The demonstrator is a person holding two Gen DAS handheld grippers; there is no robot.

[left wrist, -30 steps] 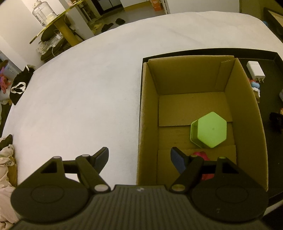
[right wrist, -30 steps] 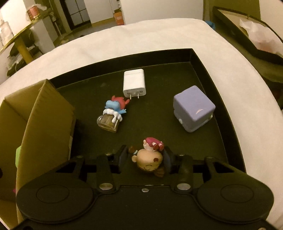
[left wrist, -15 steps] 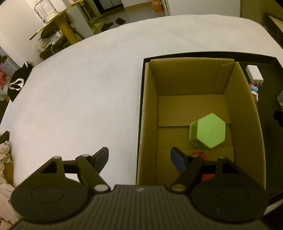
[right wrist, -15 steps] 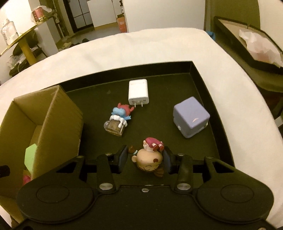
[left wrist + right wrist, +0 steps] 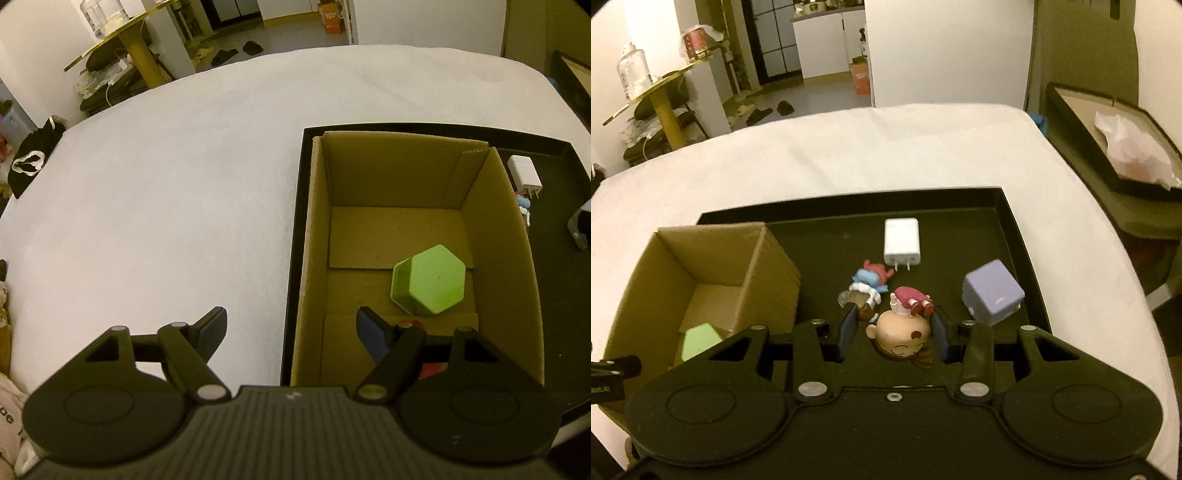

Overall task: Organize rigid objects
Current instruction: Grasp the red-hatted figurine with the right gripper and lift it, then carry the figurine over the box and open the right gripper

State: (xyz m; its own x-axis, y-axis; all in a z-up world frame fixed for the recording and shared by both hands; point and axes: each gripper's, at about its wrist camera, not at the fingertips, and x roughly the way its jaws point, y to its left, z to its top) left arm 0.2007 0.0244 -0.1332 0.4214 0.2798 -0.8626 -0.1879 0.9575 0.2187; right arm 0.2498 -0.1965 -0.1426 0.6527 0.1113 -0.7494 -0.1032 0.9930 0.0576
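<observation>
White, softly textured bed in a cluttered room — right gripper (image 5: 893, 334) clamps a glossy upside-down figurine (image 5: 903, 330); left gripper (image 5: 291, 332) gapes empty, straddling the cardboard box (image 5: 517, 258) wall.

Matte black left gripper (image 5: 290, 328) and right gripper (image 5: 894, 330): blue pads, silver pivot screws, ribbed housing, round side discs

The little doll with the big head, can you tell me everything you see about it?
The doll is a glossy, plastic-looking cartoon figure with a big peach head, closed smiling eyes, brown hair and a pinkish-red outfit. It hangs head toward the camera, legs pointing away, pinched at the head by the right gripper, above the black tray.
</observation>
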